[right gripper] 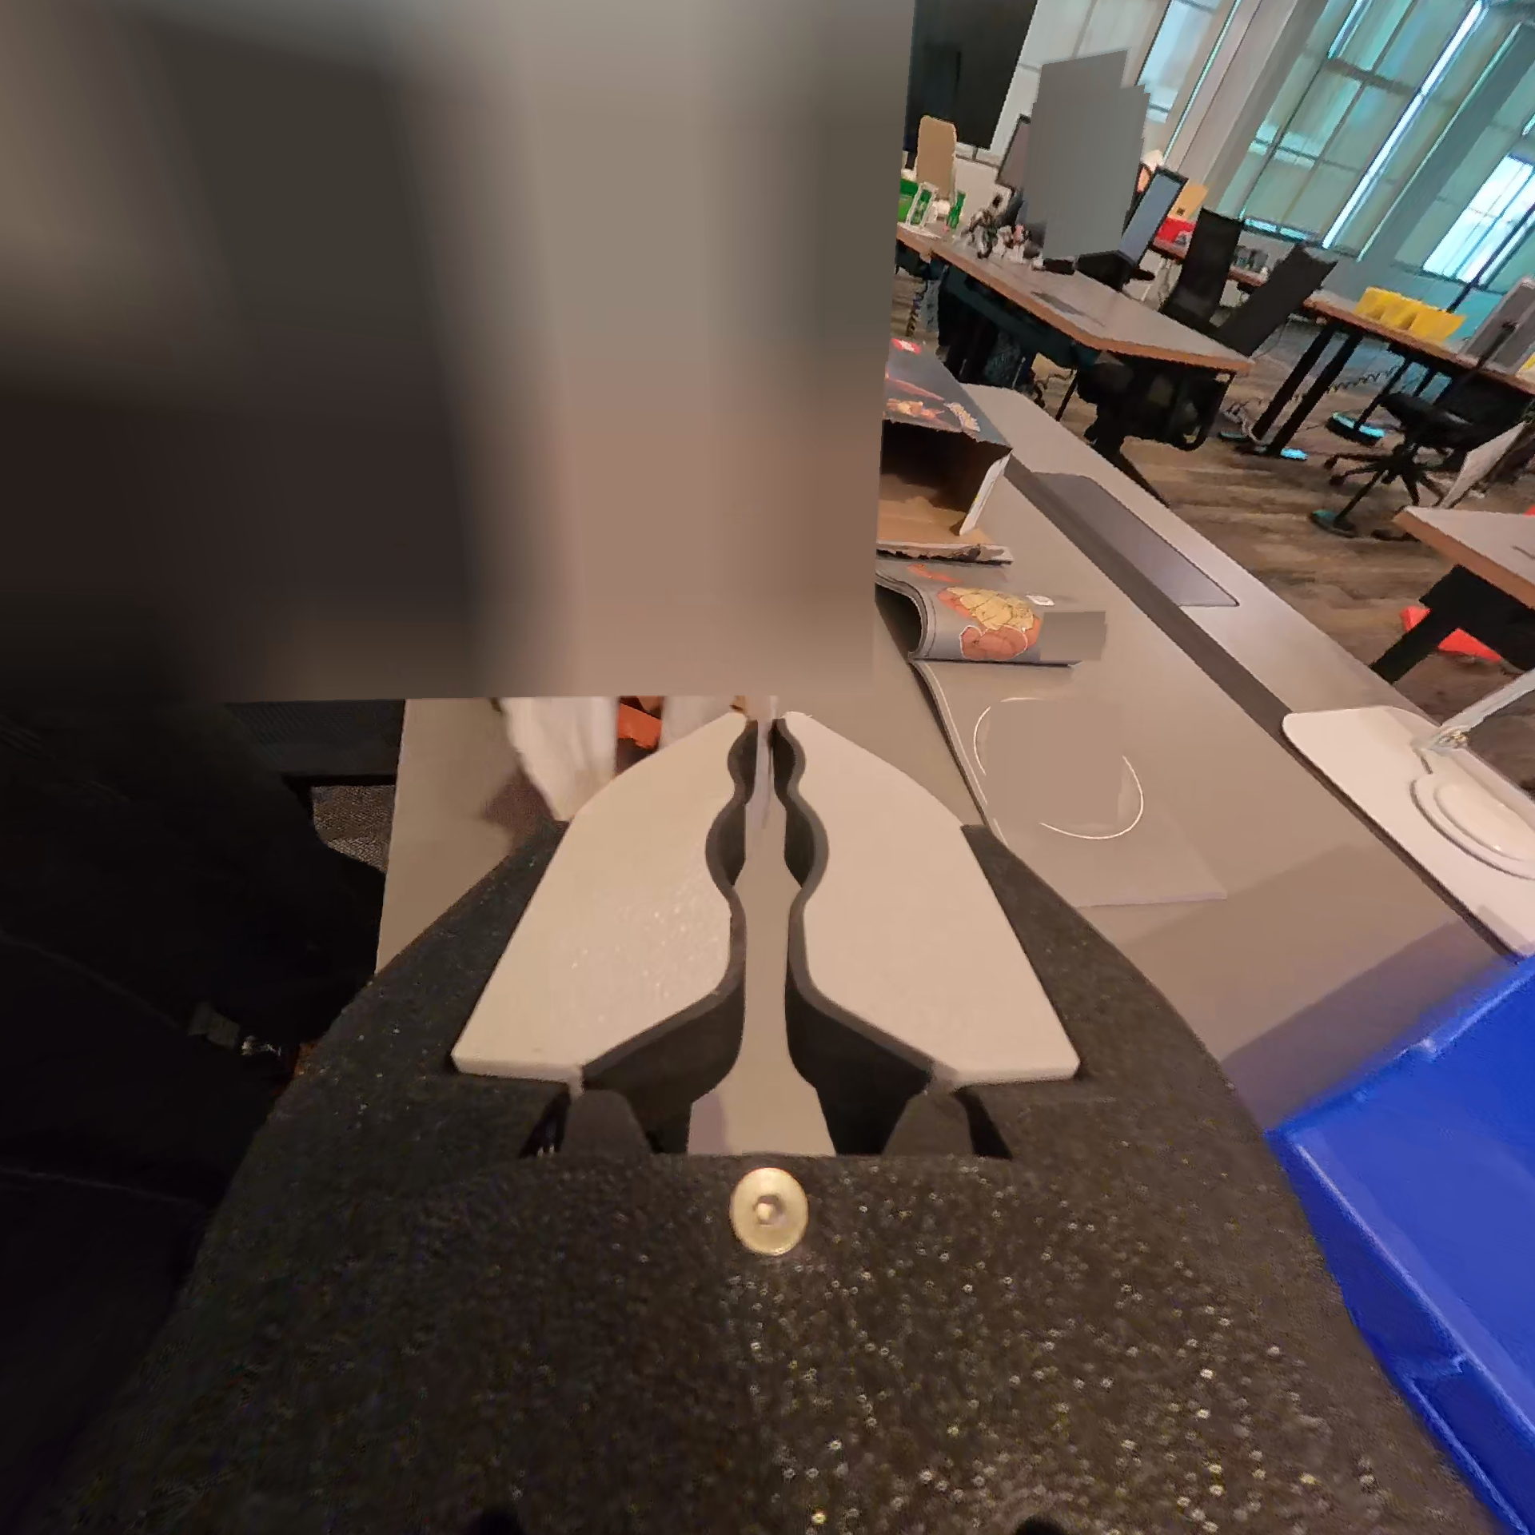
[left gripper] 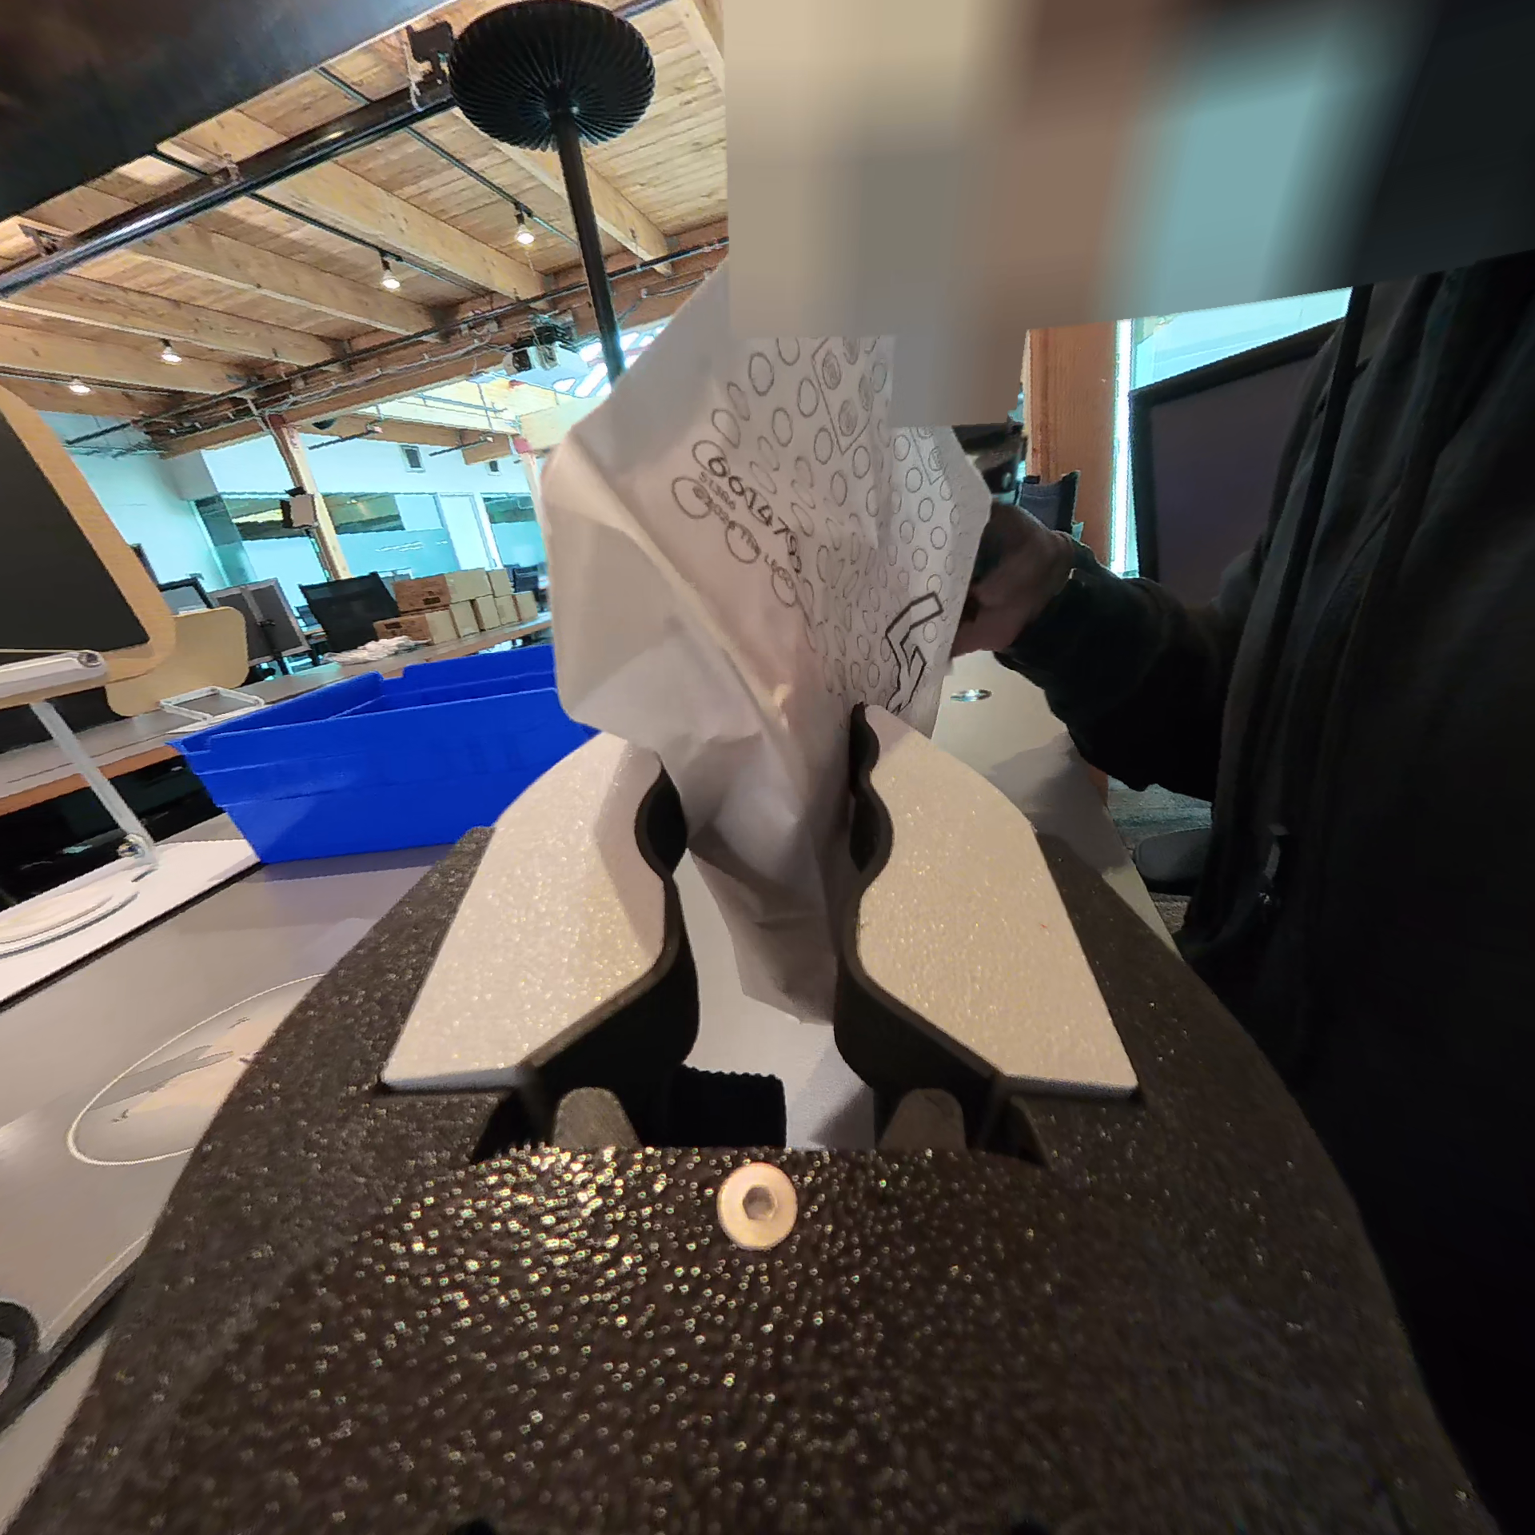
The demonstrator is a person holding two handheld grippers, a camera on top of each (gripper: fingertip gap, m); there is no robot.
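Both grippers' jaws grasp one white paper bag (left gripper: 747,581) — left (left gripper: 760,797), right (right gripper: 760,747).

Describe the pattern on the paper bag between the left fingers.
White paper bag printed with small black outlined circles; clearest in the left wrist view.

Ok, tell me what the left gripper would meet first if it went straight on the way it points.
The white printed paper bag: it already sits bunched between the left gripper fingers and rises just ahead. What lies behind it is hidden.
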